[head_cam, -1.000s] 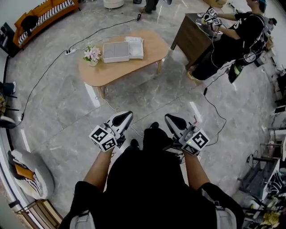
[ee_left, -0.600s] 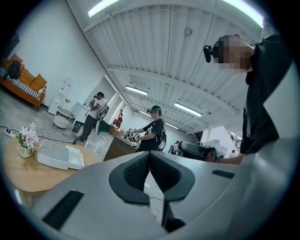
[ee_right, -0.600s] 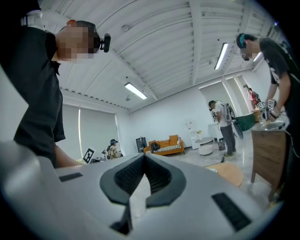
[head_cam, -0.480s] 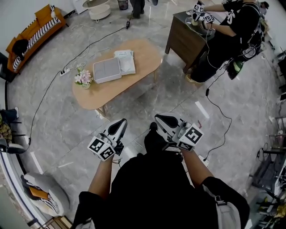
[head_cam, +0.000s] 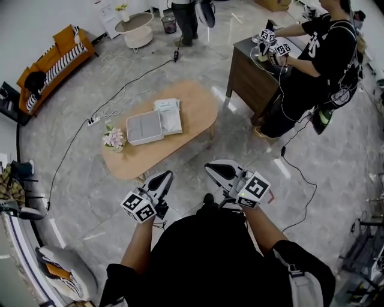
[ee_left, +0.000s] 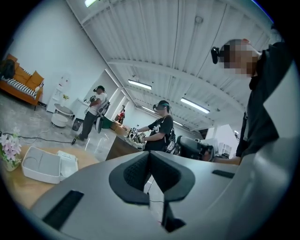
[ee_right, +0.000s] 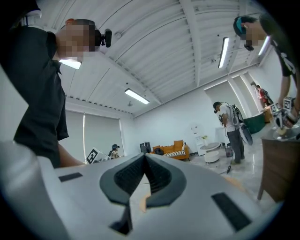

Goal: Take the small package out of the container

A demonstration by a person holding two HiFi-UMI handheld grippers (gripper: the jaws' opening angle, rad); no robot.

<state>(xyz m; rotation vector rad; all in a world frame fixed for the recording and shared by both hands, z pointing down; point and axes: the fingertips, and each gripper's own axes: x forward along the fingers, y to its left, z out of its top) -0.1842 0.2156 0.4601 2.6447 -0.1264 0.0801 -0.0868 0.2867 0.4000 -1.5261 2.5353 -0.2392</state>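
A white rectangular container (head_cam: 144,127) lies on the oval wooden table (head_cam: 192,102), with a flat white packet (head_cam: 170,115) against its right side. Whether anything is inside the container I cannot tell. Both grippers are held level in front of the person's body, short of the table's near edge. My left gripper (head_cam: 164,176) is shut and empty. My right gripper (head_cam: 213,167) is also shut with nothing in it. In the left gripper view the container (ee_left: 41,164) and packet (ee_left: 68,159) show low at the left, beyond my left gripper (ee_left: 150,152). In the right gripper view my right gripper (ee_right: 144,154) has its pads together.
A small pot of pink flowers (head_cam: 113,138) stands at the table's left end. A dark wooden desk (head_cam: 249,69) with a person working at it is at the back right. Another person (head_cam: 186,18) stands further back. Cables (head_cam: 72,147) run across the marble floor; an orange sofa (head_cam: 57,57) is at the far left.
The person has walked forward, so the table now lies closer to both grippers. Both grippers have stayed shut and level, side by side.
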